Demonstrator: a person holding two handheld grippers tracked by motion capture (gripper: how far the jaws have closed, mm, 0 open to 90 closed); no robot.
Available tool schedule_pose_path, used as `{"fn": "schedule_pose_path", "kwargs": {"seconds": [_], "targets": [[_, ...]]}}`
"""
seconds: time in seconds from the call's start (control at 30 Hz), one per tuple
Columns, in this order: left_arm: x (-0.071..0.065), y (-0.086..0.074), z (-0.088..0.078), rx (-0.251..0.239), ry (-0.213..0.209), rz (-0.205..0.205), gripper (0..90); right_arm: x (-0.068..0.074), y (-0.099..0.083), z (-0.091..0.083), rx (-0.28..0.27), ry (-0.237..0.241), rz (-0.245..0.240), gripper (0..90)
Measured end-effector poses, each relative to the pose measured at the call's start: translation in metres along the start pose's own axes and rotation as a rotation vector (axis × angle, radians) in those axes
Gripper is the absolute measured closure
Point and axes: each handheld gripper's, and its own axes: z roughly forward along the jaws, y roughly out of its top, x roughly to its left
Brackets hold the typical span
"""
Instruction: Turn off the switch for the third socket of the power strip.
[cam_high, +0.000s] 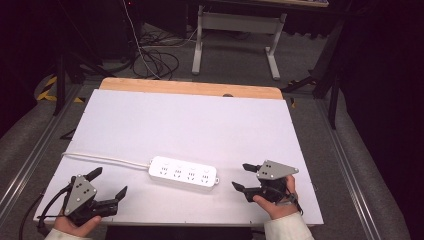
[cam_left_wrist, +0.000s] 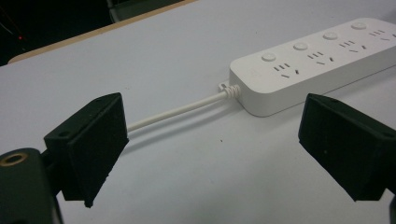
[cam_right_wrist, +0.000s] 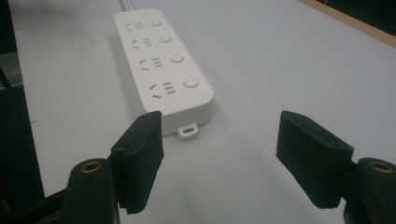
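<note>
Looks like nothing's started yet: the white plastic 4-socket power strip (cam_high: 183, 171) sits untouched at lower centre, left gripper (cam_high: 111, 184) and right gripper (cam_high: 241, 175) both spread wide, holding nothing.

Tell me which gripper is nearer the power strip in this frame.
Right. The right gripper sits open just off the power strip at its tab end. The left gripper, also open, is farther off, near the table's front-left corner beside the cord.

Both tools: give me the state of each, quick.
Left tool: open, holding nothing, near the power strip's cable.
Right tool: open, holding nothing, by the strip's far end.
</note>
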Motion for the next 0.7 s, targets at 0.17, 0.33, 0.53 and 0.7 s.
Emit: {"fn": "schedule_pose_path", "kwargs": {"seconds": [0.17,0.33,0.53,0.7], "targets": [[0.0,0.0,-0.001,-0.001,0.008,0.004,8.8,-0.002,0.019,0.006,-0.009,0.027,-0.013,33.5],[0.0,0.0,-0.001,0.0,0.003,0.0,8.8,-0.001,0.034,0.012,-0.005,0.049,-0.025,34.1],[0.0,0.0,-0.001,-0.001,0.005,0.004,8.9,0.003,0.048,0.021,0.015,0.07,-0.049,35.1],[0.0,0.0,-0.001,0.0,0.003,0.003,8.9,0.006,0.059,0.03,0.028,0.089,-0.071,35.7]]}}
